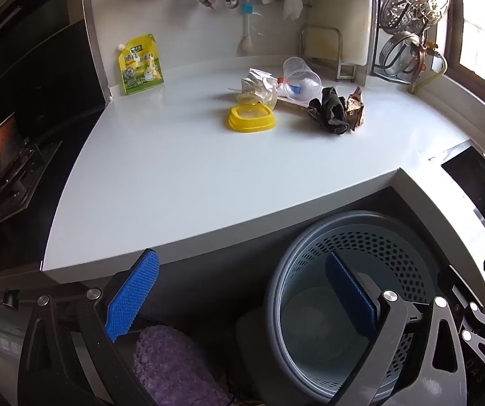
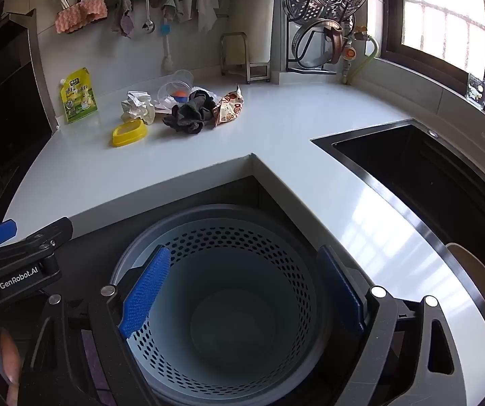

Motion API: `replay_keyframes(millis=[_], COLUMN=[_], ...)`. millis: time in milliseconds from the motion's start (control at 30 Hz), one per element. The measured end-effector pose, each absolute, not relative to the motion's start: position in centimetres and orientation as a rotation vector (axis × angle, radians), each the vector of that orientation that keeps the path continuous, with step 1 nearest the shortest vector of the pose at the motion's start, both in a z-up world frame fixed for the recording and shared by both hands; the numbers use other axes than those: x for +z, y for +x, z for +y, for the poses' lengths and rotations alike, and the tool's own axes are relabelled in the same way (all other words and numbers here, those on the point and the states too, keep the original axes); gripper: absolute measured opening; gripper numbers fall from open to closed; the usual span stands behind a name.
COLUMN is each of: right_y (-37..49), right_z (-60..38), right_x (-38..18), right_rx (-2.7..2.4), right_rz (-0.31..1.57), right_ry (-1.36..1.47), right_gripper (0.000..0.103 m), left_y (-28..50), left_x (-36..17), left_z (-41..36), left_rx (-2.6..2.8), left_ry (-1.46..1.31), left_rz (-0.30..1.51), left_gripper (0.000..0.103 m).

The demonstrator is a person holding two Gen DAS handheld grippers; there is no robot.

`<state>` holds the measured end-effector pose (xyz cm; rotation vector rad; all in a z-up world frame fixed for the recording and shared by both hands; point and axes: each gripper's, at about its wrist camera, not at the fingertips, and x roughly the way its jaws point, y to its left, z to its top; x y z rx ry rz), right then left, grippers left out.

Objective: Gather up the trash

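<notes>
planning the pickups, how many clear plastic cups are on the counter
2. One clear plastic cup sits at the back of the pile by the wall; a second cup lies just in front of it, with something orange and blue showing through or behind it. More could be hidden under the pile.

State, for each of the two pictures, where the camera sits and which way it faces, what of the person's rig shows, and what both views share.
Left wrist: sits on the left gripper, looking across the white countertop toward the back wall; own blue-padded fingers spread apart.
Right wrist: sits on the right gripper, directly above the perforated bin; open fingers, the left gripper at left.
Shared: bin, yellow lid, dark cloth, yellow-green pouch.
</notes>
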<state>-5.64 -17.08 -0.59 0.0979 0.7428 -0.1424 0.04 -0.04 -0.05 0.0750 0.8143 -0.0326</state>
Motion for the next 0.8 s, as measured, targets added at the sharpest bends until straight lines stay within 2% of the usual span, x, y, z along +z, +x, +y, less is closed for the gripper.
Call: replay_keyframes(millis=[800], right_y=[-5.79], right_z=[-17.40], right_x=[-0.01], right_rx=[-0.137], right_rz=[0.740], right_ry=[0.101], right_gripper=[0.084], left_y=[-0.54], left_x=[0.70], left_z=[0.25], left_rx=[-0.029], left_ry=[0.068], left_rz=[0.786], left_gripper=[0.097])
